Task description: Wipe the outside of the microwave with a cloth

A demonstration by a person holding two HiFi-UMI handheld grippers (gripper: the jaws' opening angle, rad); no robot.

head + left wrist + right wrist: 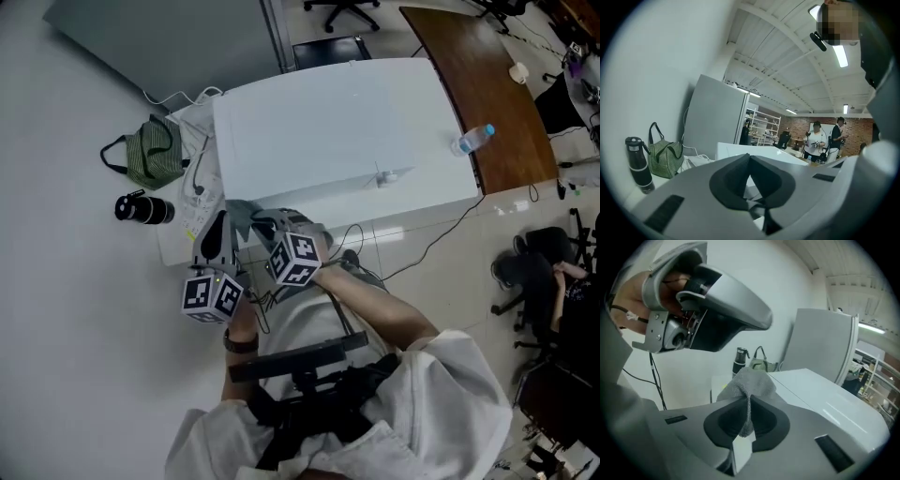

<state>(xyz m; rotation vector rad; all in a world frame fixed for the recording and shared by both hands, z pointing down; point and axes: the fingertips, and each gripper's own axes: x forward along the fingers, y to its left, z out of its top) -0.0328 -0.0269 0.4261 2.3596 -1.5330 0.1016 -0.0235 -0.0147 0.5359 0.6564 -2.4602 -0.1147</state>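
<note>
The cloth (pixel 750 383), a grey terry piece, is pinched in the right claw (pixel 747 401). The jaws are clamped on a fold of it, so the rest bunches up above the tips. From the head view the cloth (pixel 246 214) sits at the near left corner of the microwave (pixel 347 131), a large white box whose flat top fills the middle of the picture. The left claw (pixel 749 157) has its jaws pressed together with nothing between them. It hangs just beside the right claw (pixel 258 223), at that same corner.

The microwave stands on a white tabletop (pixel 178 246) set against a plain white wall. To its left on that surface are a green striped bag (pixel 155 153) and, nearer the person, a black flask (pixel 143 209). In the left gripper view both stand upright. White cables (pixel 183 97) lie behind the bag. A grey panel (pixel 717 122) rises behind the microwave.

To the right runs a brown wooden table (pixel 497 103) with a water bottle (pixel 473 139) at its near edge. A black office chair (pixel 530 272) stands on the pale tiled floor beyond it. The room has a white beamed ceiling with strip lights, a brick far wall, metal shelving, and two people standing in the distance.
</note>
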